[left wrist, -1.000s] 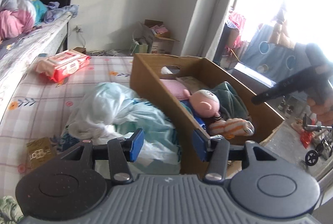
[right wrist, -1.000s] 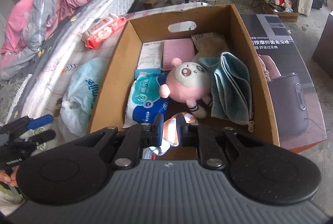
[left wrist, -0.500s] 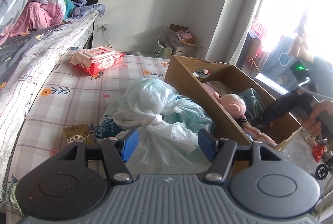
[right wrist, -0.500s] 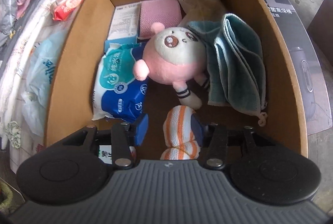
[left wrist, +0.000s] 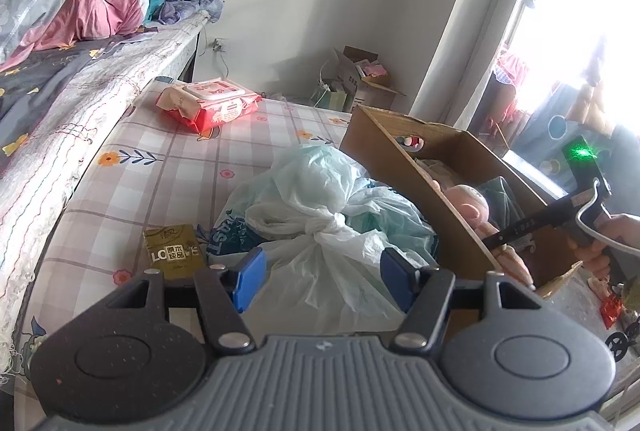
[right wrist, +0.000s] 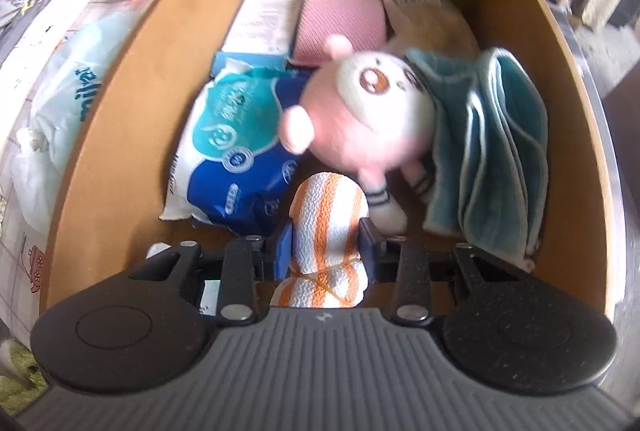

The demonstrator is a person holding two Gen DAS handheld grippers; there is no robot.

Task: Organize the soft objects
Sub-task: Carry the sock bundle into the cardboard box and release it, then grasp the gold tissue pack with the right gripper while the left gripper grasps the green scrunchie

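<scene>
An orange-and-white striped towel roll (right wrist: 330,215) lies at the near end of the cardboard box (right wrist: 132,103). My right gripper (right wrist: 327,251) points steeply down into the box, its jaws closing with both pads touching the roll's sides. Beyond it lie a pink plush toy (right wrist: 372,119), a blue tissue pack (right wrist: 232,159), a folded teal towel (right wrist: 500,151) and a pink cloth (right wrist: 340,15). My left gripper (left wrist: 322,279) is open just short of a knotted pale plastic bag (left wrist: 320,199), which lies on the checked sheet beside the box (left wrist: 400,167). The bag is not between the pads.
A red wet-wipes pack (left wrist: 212,103) and a small gold packet (left wrist: 172,251) lie on the checked sheet. A raised bed (left wrist: 80,79) with heaped bedding runs along the left. A hand holds the right gripper's handle (left wrist: 584,215) over the box.
The left gripper swung left from the box's edge to face the plastic bag, and its jaws widened. The right gripper sank into the box, opened, then narrowed around the striped roll.
</scene>
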